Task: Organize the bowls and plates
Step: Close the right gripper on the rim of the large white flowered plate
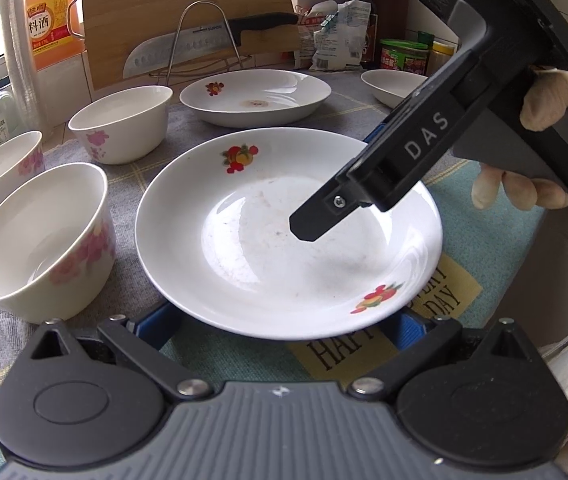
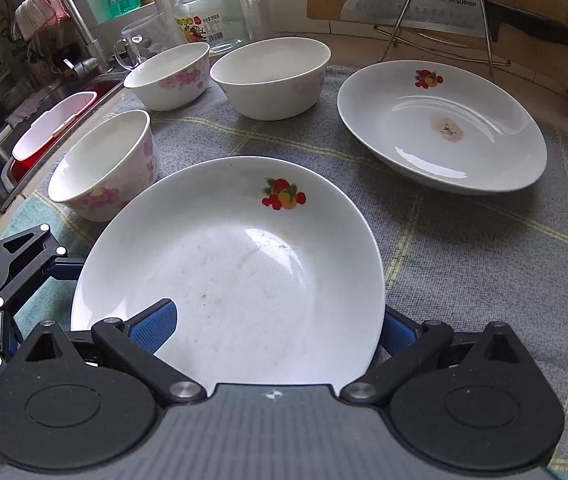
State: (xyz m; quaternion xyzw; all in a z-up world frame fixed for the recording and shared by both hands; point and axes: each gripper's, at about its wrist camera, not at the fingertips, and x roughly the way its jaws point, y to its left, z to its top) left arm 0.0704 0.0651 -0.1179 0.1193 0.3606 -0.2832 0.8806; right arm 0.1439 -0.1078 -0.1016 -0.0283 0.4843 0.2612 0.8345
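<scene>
A white plate with fruit prints [image 1: 267, 240] [image 2: 235, 264] rests on the grey checked cloth [image 2: 464, 260]. My left gripper [image 1: 281, 326] is open, its blue pads [image 1: 155, 324] at either side under the plate's near rim. My right gripper [image 2: 275, 328] is also open and straddles the plate's edge, one blue pad [image 2: 155, 322] above the plate's inside and the other outside the rim. In the left wrist view its upper finger [image 1: 312, 226] hovers over the plate's middle. A second fruit-print plate [image 1: 255, 96] [image 2: 440, 128] with a brown stain lies behind. Three pink-flowered bowls [image 1: 39, 236] [image 2: 103, 164] stand to the left.
A knife [image 1: 203, 46] rests on a wire rack against a wooden board at the back, with bottles and jars [image 1: 404, 56] beside it. Another white dish [image 1: 394, 86] sits at the back right. A sink [image 2: 43, 128] with a red tub lies beyond the bowls.
</scene>
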